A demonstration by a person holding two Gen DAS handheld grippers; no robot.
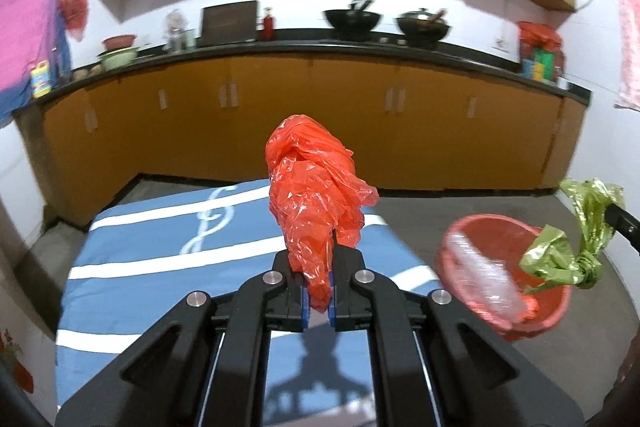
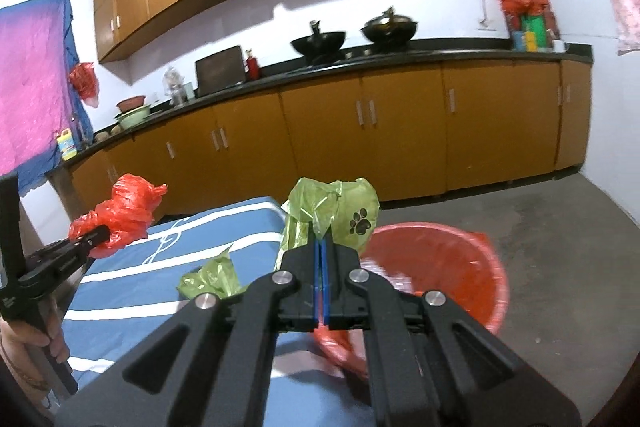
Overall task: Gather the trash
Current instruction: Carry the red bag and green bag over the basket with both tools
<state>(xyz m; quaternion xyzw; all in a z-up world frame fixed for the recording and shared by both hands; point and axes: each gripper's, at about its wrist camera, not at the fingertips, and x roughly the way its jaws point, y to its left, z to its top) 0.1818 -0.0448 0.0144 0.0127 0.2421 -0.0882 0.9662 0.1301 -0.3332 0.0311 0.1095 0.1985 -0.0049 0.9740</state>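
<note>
The blue striped tabletop (image 1: 132, 267) shows no loose litter on the stretch that either wrist view covers, so by my reading the picking-up is over for what can be seen; its near end hides behind the gripper bodies, and I cannot tell what lies there. Beside its right edge, on the concrete floor, stands the red bin (image 2: 452, 267), lined with a red bag; something pale and crinkled, perhaps clear plastic, already lies inside it in the left wrist view, blurred, so at least one piece seems to be collected.

What is left is the dropping; two pieces are in the air, neither yet in the bin. The left gripper (image 1: 319, 301) is pressed together on the tail of a crumpled red plastic bag (image 1: 316, 195), held above the tabletop, well apart from the bin. The right gripper (image 2: 322, 279) is pinching a green plastic bag (image 2: 340, 215) with a black paw print, its blue pads nearly meeting; a knotted tail of the same green hangs down to the left. This bag sits at the bin's near left rim, not clearly over the opening.

I judge the task well past its middle; each gripper has only to come over the bin and let go, the right one first, being nearest.
</note>
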